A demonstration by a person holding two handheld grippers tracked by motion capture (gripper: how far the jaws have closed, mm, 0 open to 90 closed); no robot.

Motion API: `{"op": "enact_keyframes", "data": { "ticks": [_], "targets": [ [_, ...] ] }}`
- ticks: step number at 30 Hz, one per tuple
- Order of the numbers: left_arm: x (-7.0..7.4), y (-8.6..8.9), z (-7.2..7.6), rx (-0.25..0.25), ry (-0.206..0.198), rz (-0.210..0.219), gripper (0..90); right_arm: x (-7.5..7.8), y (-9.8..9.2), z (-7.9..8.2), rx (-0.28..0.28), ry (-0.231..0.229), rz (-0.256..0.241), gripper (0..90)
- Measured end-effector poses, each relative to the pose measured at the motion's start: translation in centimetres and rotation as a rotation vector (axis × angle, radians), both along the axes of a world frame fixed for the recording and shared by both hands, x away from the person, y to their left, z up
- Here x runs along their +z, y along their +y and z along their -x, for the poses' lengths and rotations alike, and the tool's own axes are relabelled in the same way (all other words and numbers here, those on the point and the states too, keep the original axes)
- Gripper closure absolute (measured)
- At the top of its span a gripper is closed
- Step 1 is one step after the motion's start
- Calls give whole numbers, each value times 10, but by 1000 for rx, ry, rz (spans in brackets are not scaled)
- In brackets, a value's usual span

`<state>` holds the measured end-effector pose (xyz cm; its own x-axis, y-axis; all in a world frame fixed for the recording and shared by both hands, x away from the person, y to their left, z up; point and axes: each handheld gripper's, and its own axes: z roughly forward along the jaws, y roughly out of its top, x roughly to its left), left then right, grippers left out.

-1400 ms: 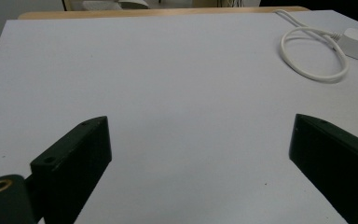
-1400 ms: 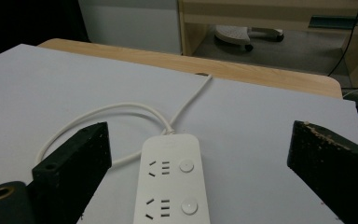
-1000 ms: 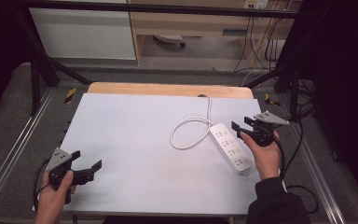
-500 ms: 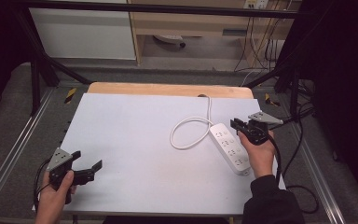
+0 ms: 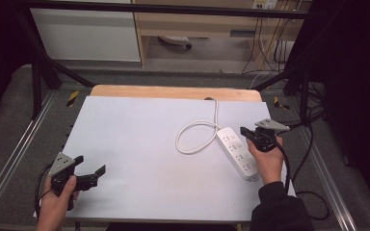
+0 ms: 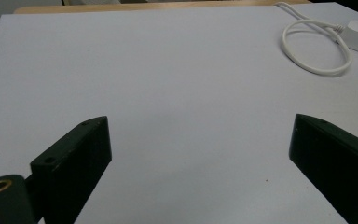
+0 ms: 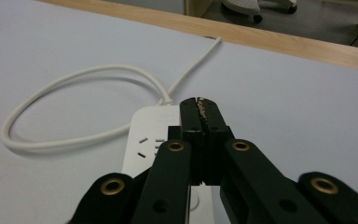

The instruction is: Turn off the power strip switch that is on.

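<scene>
Jaws pressed together, our right gripper [image 5: 247, 132] hovered over the white power strip [image 5: 237, 153] at the table's [image 5: 135, 125] right (cord [image 5: 195, 137] looped beside it); we held our left gripper [image 5: 90, 173] spread wide, low at the near-left corner.

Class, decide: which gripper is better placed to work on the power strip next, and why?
Right. The right gripper hovers, shut, over the power strip, while the left gripper sits open at the table's opposite near corner.
</scene>
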<state>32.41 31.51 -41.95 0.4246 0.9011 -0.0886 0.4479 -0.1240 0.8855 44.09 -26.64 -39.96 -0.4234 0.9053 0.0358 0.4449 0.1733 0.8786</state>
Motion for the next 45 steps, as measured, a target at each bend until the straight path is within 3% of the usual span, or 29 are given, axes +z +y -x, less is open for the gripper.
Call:
{"op": "enact_keyframes", "data": {
  "ticks": [17, 24, 45],
  "targets": [
    [0, -1, 0, -5, 2, -2, 54, -17, -13, 2, -40, 55, 15, 900],
    [0, -1, 0, -4, 2, -2, 54, -25, -14, 3, -41, 101, -1, 900],
    [1, 0, 1, -4, 0, 1, 54, -35, -5, 7, -30, 101, -29, 900]
  ]
}}
